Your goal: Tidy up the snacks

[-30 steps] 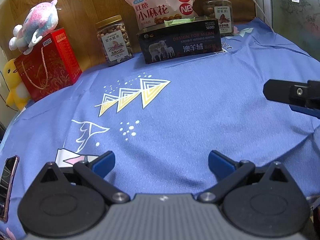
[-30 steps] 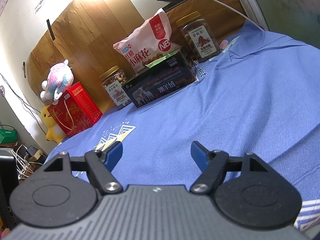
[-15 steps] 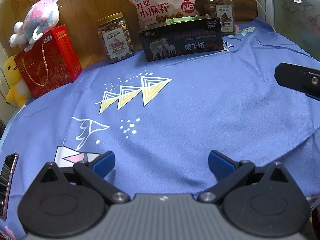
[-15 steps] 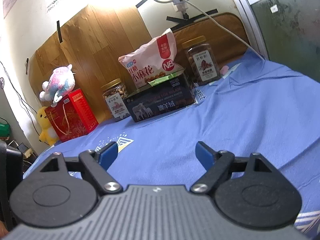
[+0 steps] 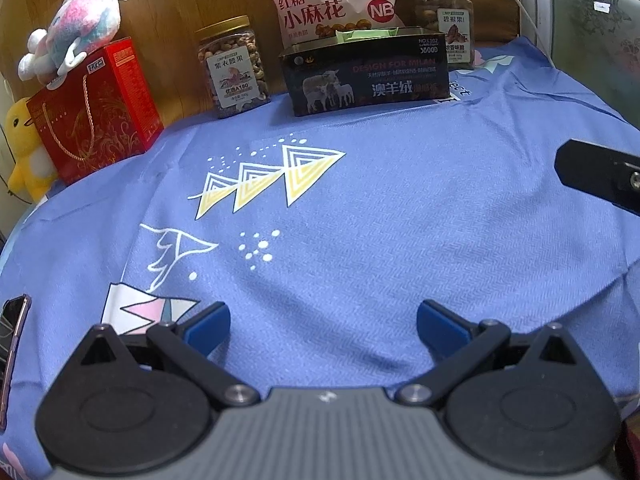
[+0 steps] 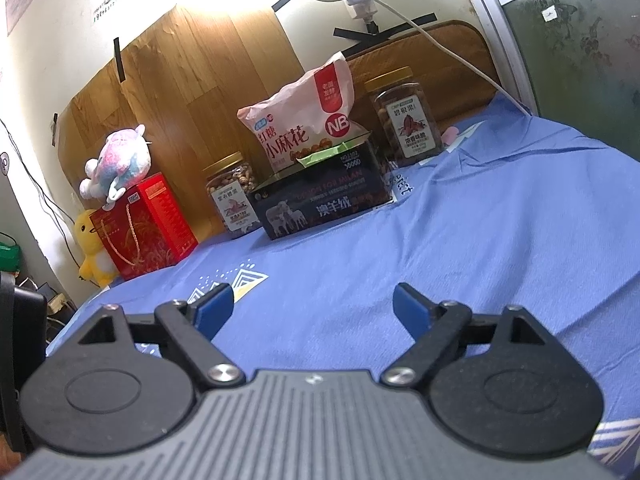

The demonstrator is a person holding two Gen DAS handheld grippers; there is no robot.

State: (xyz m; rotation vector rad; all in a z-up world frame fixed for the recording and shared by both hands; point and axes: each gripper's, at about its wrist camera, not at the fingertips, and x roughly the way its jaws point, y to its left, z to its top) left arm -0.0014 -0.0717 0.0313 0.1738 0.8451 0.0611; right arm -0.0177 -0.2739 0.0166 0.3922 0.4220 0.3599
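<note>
Blue cloth [image 5: 400, 208] covers the bed; the snack bag [image 5: 332, 4], two nut jars [image 5: 234, 64] and dark box [image 5: 368, 76] line its far edge, probably for reach. Left gripper [image 5: 322, 322] and right gripper [image 6: 312, 306] hover with fingers apart, empty.

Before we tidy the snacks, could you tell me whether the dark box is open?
Open: the dark box has no lid on, and green packets show above its rim.
</note>
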